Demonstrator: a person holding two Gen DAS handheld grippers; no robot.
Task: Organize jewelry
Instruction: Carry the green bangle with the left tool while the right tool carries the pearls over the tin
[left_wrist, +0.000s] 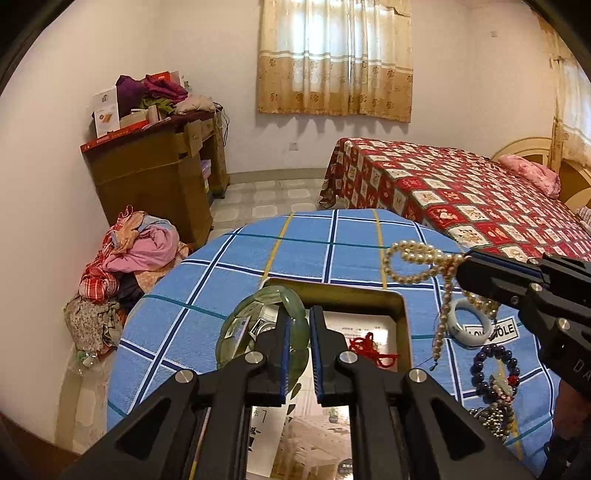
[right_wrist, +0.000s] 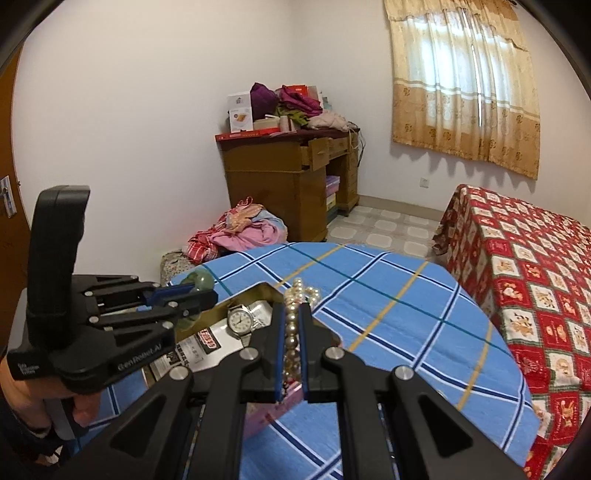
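My left gripper is shut on a green jade bangle, held over an open gold-rimmed box. The box is lined with printed paper and holds a wristwatch and a red knotted cord. My right gripper is shut on a pearl necklace, whose loops hang from its tips to the right of the box. In the right wrist view the left gripper with the bangle is at the box's left side.
A round table under a blue checked cloth carries a white bangle, a dark bead bracelet and more beads. A pink box lies below my right fingers. A red quilted bed, wooden desk and clothes pile surround it.
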